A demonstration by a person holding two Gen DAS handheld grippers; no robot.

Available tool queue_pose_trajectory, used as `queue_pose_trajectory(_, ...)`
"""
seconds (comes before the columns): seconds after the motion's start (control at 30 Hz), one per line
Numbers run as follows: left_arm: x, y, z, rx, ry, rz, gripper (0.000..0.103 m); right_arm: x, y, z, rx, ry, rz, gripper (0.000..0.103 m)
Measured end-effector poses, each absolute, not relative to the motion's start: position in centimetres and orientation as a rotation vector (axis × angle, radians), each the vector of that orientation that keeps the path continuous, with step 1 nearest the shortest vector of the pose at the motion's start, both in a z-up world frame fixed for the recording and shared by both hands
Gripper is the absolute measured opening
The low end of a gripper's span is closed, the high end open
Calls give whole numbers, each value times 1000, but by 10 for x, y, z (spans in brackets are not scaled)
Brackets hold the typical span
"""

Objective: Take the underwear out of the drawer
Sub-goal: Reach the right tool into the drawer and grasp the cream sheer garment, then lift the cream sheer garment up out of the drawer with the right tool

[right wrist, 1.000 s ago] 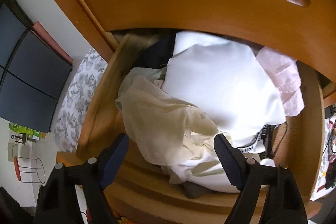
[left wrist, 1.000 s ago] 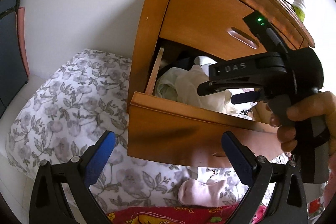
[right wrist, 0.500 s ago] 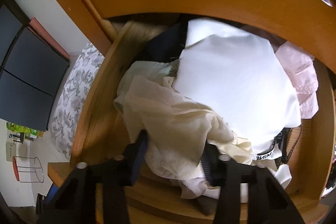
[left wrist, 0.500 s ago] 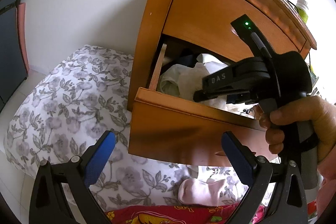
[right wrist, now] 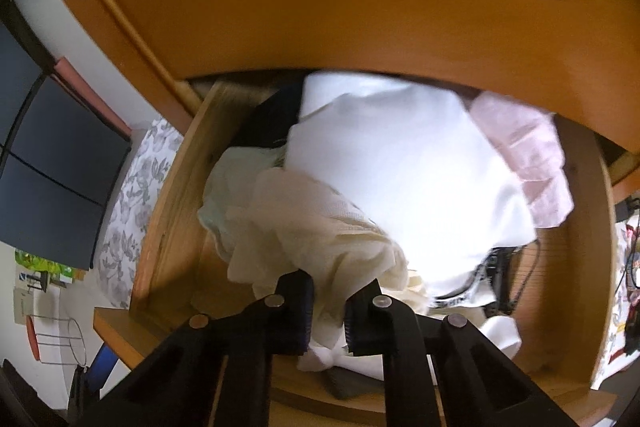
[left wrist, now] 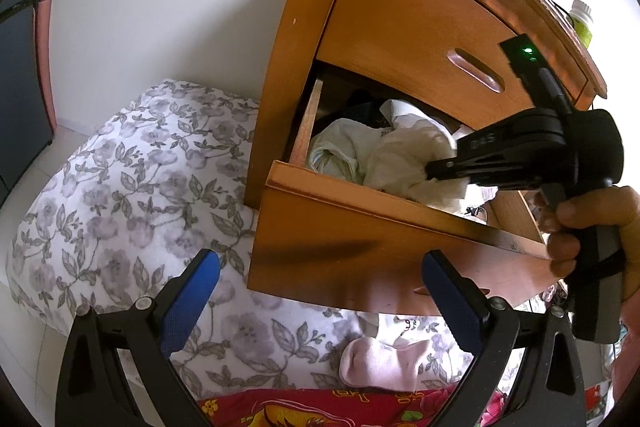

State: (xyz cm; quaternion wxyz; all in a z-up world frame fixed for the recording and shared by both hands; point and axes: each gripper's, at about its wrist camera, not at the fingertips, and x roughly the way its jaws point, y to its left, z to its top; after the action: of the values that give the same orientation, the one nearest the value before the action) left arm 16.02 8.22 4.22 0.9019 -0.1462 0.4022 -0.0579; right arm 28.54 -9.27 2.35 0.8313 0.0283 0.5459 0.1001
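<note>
Closing right gripper [right wrist: 327,301] jaws on cream underwear [right wrist: 304,227], fabric bunched between them, lower centre of right wrist view, inside open drawer [left wrist: 360,223]. Left gripper [left wrist: 318,291] jaws wide, empty. Advice: confirm pinch, lift straight up, avoid dragging white garment [right wrist: 404,179].

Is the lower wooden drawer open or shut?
Open: the lower wooden drawer is pulled out beyond the nightstand's front, its cream and white clothes showing from above.

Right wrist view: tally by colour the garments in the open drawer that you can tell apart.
Cream: 1, the cream garment
White: 1, the white garment
Pink: 1, the pink garment
Navy: 1, the navy garment
Pale green: 1, the pale green garment
Total: 5; pieces underneath are too hidden to count.
</note>
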Motion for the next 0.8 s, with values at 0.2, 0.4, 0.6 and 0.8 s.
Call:
queue_pose_trajectory(0.2, 159, 81, 43, -299, 837, -119, 101, 280, -107, 34, 67, 1125, 186, 12)
queue_pose_trajectory(0.4, 159, 81, 43, -299, 840, -117, 101, 270, -118, 52, 56, 1073, 176, 12)
queue_pose_trajectory(0.6, 157, 80, 46, -296, 836, -122, 101, 259, -127, 75, 42, 1008, 147, 10)
queue_pose_trajectory(0.8, 155, 79, 51, -297, 828, -122, 101, 248, -138, 101, 19, 951, 128, 10)
